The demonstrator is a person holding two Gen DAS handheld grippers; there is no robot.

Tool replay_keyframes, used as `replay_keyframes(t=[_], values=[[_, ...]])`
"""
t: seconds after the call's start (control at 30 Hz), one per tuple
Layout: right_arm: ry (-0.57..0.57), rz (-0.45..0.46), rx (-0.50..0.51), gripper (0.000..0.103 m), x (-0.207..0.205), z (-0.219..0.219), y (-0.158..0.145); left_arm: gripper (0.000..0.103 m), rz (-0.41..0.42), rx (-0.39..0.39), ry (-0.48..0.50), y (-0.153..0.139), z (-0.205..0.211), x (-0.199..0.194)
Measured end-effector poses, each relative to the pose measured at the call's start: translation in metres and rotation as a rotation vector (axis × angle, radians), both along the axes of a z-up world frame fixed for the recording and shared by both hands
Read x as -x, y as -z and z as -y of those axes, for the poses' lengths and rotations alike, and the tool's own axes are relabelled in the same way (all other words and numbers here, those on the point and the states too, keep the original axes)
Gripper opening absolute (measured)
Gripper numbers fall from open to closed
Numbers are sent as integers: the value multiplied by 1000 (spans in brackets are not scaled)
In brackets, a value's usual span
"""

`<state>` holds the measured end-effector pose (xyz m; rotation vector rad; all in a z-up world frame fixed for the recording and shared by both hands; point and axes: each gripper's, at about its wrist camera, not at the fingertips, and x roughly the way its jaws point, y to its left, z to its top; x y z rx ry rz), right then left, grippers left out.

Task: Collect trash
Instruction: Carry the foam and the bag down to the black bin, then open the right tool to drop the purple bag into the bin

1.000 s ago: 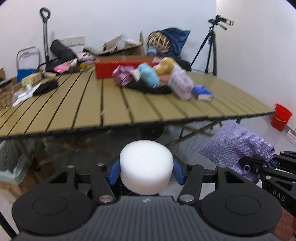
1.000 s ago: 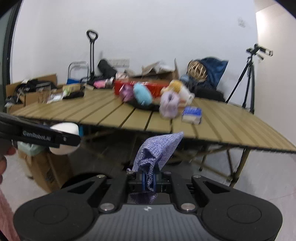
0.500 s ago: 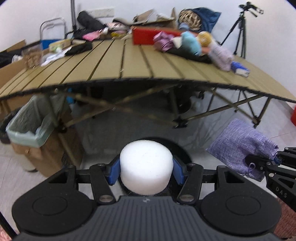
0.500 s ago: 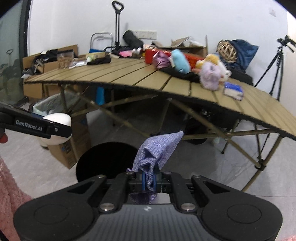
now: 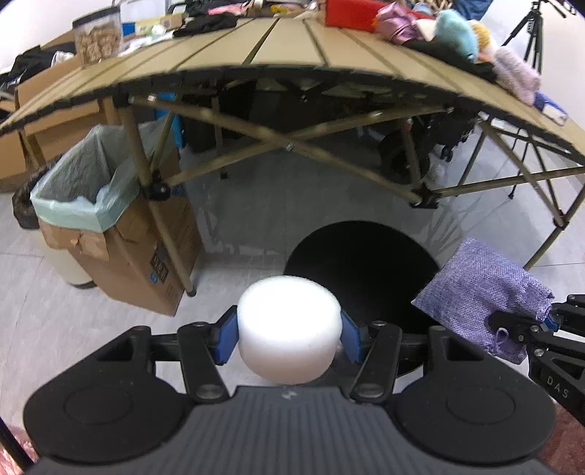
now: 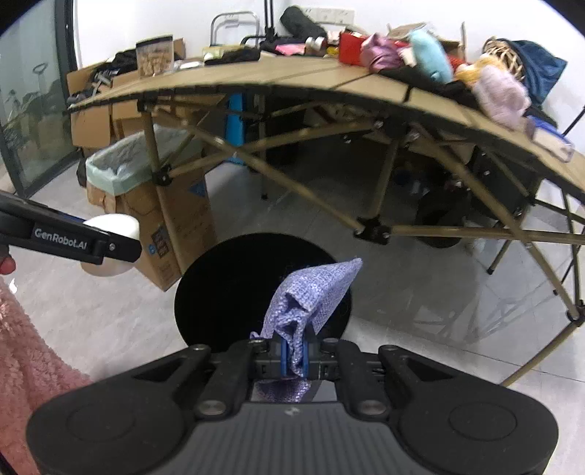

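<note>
My left gripper (image 5: pixel 289 330) is shut on a white foam puck (image 5: pixel 289 329), held above the floor at the near left edge of a round black bin (image 5: pixel 362 270). My right gripper (image 6: pixel 297 352) is shut on a purple woven pouch (image 6: pixel 310 296), held over the near edge of the same black bin (image 6: pixel 234 288). The pouch also shows in the left wrist view (image 5: pixel 482 296), to the right of the bin. The puck and left gripper show at the left of the right wrist view (image 6: pixel 109 244).
A slatted folding table (image 5: pixel 292 51) stands beyond the bin, with plush toys and clutter (image 5: pixel 457 33) on top. A cardboard box lined with a green bag (image 5: pixel 87 197) stands by the table's left leg. A tripod (image 5: pixel 530 33) stands at the far right.
Both grippers have dropped from table height and tilted down toward the floor. The black bin has come into view below them. Both still hold their items.
</note>
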<state>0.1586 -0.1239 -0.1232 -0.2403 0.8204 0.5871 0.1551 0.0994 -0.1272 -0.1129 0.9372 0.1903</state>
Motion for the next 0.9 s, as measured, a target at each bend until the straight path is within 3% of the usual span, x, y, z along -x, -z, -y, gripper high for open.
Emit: replay_keyframes(t=[0.37, 0.9], values=[[-60, -54, 40, 7, -33, -42, 26, 57, -78, -10, -92, 29, -34, -18], [-71, -122, 51, 7, -58, -80, 61, 57, -109, -49, -113, 43, -45, -24]])
